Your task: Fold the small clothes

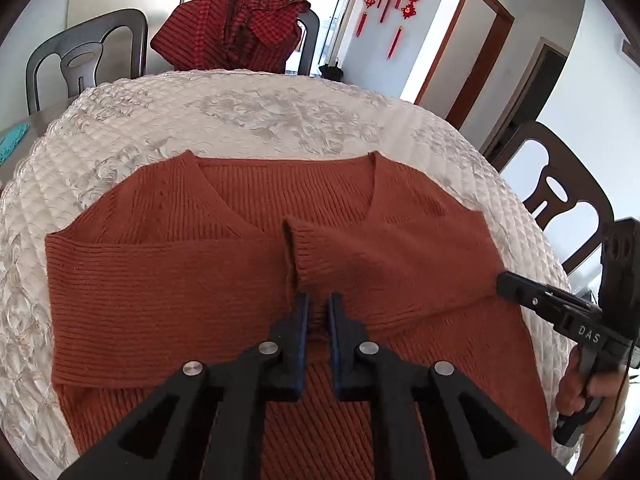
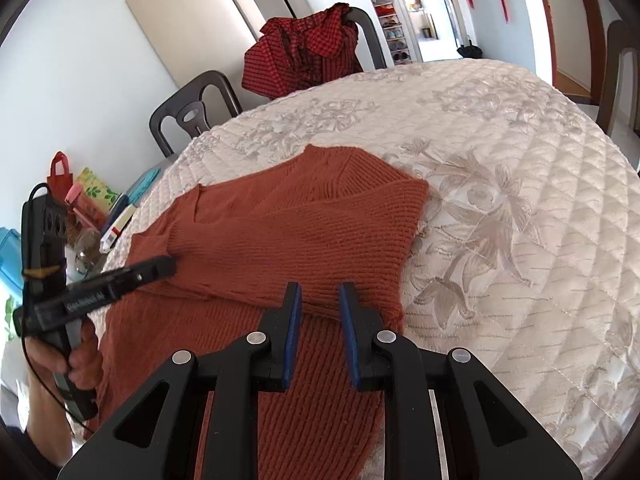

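A rust-orange ribbed sweater [image 1: 224, 280] lies flat on the quilted tablecloth [image 1: 240, 116], neckline away from me, both sleeves folded across the chest so the cuffs [image 1: 300, 248] meet at the middle. My left gripper [image 1: 319, 300] hovers just above the sweater near the cuffs, jaws slightly apart and empty. My right gripper [image 2: 319, 292] is open and empty over the sweater's right side [image 2: 304, 236], by the folded sleeve's lower edge. Each gripper also shows in the other's view: the right one [image 1: 504, 282] at the sweater's right edge, the left one [image 2: 170, 266] at its left.
A red checked garment [image 1: 232, 28] hangs over a dark chair at the table's far side. More dark chairs [image 1: 556, 184] stand around the table. Bags, bottles and boxes [image 2: 92, 208] sit beyond the table's left edge. The cloth [image 2: 520, 200] spreads wide to the right.
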{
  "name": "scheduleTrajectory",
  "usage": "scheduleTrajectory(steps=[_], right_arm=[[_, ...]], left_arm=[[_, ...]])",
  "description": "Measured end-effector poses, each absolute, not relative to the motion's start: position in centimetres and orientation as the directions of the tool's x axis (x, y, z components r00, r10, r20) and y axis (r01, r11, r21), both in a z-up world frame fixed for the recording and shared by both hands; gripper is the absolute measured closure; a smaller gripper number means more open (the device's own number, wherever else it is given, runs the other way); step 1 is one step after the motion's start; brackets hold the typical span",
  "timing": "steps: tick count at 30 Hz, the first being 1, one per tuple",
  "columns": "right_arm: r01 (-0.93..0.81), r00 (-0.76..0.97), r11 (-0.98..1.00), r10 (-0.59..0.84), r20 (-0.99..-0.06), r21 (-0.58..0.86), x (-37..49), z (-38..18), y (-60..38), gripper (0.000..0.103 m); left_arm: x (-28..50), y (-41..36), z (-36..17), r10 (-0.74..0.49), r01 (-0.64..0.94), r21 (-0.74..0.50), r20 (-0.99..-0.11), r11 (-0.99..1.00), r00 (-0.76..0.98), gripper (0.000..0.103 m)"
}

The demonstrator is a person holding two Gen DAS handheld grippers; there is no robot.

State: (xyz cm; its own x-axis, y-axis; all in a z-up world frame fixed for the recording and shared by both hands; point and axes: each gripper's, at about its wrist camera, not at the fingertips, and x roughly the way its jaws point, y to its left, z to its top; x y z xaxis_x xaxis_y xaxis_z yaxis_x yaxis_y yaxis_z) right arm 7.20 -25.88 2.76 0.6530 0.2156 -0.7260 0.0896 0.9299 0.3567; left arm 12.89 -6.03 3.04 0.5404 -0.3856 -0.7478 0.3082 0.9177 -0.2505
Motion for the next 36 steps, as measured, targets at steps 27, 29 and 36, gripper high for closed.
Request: scheduleTrajectory(steps=[27,29,36], right_arm=[[0.148,0.641,0.945,0.133,-0.756,0.292,11.9,2.0,-28.7,0.083],[0.149,0.647,0.941,0.141,-0.749,0.305,12.0,2.2,-29.1,0.083],[0.101,0.645,0.961,0.134,-0.752,0.258,9.8,3.2,-26.8,0.083]], left_arm=[[15.7,-8.2,2.4,-0.278,0.265,-0.140,-0.743,0.954,0.608,0.094],[15.2,-8.3,2.7,-0.264,0.266,-0.120,-0.749,0.956,0.608,0.094],[12.8,-8.3,3.7,-0.213,0.255,-0.055,-0.735,0.965,0.644,0.094]])
